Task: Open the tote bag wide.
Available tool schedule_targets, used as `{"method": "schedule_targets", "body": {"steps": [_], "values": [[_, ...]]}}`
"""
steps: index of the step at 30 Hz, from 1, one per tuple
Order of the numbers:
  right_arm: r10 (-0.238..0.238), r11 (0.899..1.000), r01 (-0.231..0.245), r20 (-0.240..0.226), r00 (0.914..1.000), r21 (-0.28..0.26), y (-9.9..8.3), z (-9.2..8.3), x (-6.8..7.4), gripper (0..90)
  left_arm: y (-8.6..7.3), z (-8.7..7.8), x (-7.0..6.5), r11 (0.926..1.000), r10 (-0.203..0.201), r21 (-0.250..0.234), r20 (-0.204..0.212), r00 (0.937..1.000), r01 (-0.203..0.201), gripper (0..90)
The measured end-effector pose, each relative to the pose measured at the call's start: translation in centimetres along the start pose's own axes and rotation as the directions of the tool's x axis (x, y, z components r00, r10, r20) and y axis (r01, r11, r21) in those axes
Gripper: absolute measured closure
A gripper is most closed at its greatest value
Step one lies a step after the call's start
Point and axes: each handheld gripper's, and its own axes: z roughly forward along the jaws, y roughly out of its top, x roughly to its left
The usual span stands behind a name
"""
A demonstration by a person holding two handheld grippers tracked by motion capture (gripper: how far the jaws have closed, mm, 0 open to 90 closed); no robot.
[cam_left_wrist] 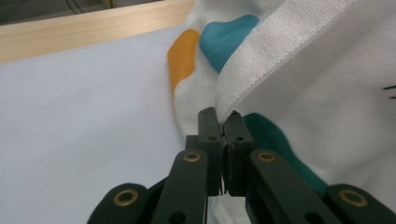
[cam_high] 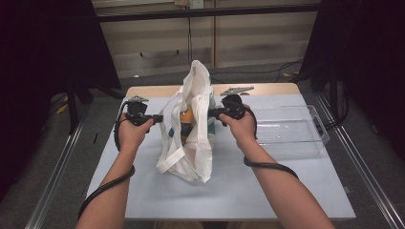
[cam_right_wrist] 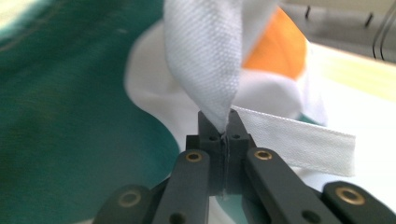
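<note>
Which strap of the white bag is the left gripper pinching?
The strap on the bag's left side, clamped between the left gripper's fingers; the right gripper pinches the opposite strap.

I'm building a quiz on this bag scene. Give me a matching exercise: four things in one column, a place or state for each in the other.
Things:
1. left claw
2. right claw
3. bottle
4. clear tray

Places or states:
A. upright inside the cloth bag
B. lying on the table beyond the right hand
C. shut on the bag strap at the bag's left side
D. shut on the bag strap at the bag's right side

Pairs: 1-C, 2-D, 3-A, 4-B
</note>
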Motion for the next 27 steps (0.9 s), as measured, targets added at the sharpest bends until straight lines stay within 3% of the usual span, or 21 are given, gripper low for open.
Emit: {"method": "schedule_targets", "body": {"steps": [4,7,12,21,22,27], "values": [[0.033,0.999,-0.033,0.028,0.9991,0.027,-0.8,-0.2,-1.1,89.5,-1.0,0.0,1.4,0.9987,-0.050,0.007,-0.023,0.9985,0.050,88.1],[0.053,0.997,-0.055,0.038,0.9979,0.045,-1.2,-0.3,-1.5,89.5,-1.9,0.0,2.5,0.9978,-0.050,0.042,-0.053,0.9973,0.052,88.2],[0.050,0.998,-0.051,0.041,0.9979,0.042,-1.4,-0.4,-1.7,89.5,-3.3,0.1,3.9,0.9945,-0.092,0.044,-0.075,0.9929,0.095,88.1],[0.051,0.998,-0.053,0.040,0.9979,0.042,-1.5,-0.4,-1.5,89.4,-3.1,0.0,3.6,0.9973,-0.066,0.029,-0.058,0.9962,0.068,86.8],[0.048,0.998,-0.050,0.043,0.9979,0.042,-1.5,-0.5,-1.5,89.4,-3.0,0.0,3.3,0.9970,-0.076,0.012,-0.058,0.9954,0.076,84.8],[0.043,0.998,-0.044,0.038,0.9984,0.034,-1.4,-0.7,-1.3,89.2,-2.1,-0.4,2.5,0.9984,-0.050,-0.027,-0.041,0.9979,0.049,69.7]]}}
